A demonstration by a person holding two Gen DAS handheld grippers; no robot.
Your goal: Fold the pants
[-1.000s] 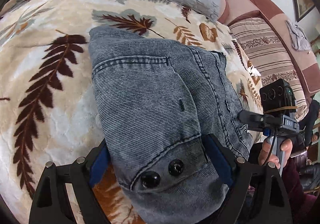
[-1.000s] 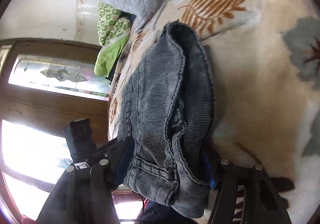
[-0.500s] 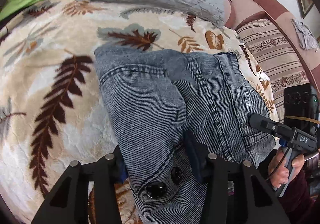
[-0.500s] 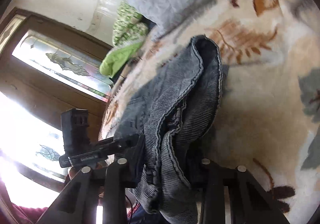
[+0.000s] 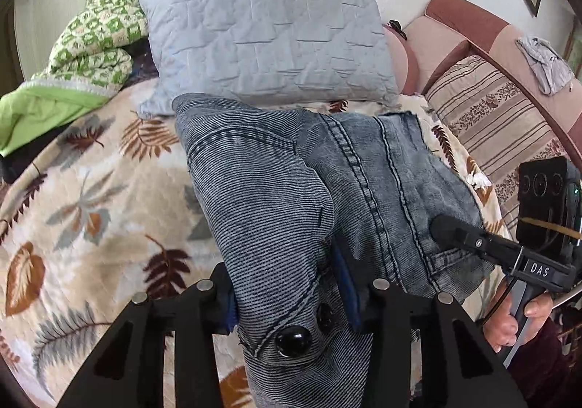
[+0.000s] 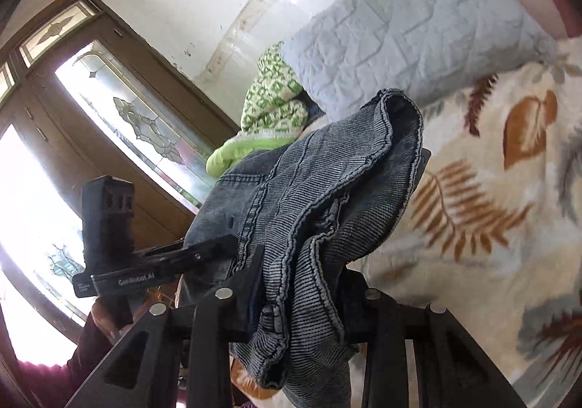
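We are holding the pants (image 5: 276,197) with both tools over the bed (image 5: 91,197). Our left tool (image 5: 287,293) is clamping the waistband corner that carries the two dark buttons (image 5: 293,340), its blue pads pressing the denim from either side. Our right tool (image 6: 302,284) is gripping a bunched edge of the same waistband, with the cloth filling the gap between its fingers and spilling down in front of them.

The pants are hanging as a thick doubled bundle of grey-blue denim between the two tools. In the left wrist view the far fold is reaching toward the grey quilted pillow (image 5: 269,40), and we cannot tell whether it is touching the leaf-patterned blanket below. In the right wrist view the rounded fold is standing up against the same pillow and the blanket.

We are seeing the right tool again at the right edge of the left wrist view, a hand (image 5: 516,317) wrapped around its handle, just beside the denim. The left tool is showing likewise at the left of the right wrist view, with the window (image 6: 47,208) behind it.

A green patterned quilt (image 5: 83,55) is lying rolled up left of the pillow. A striped cushion (image 5: 498,117) is resting against the pink sofa back (image 5: 473,29) on the right.
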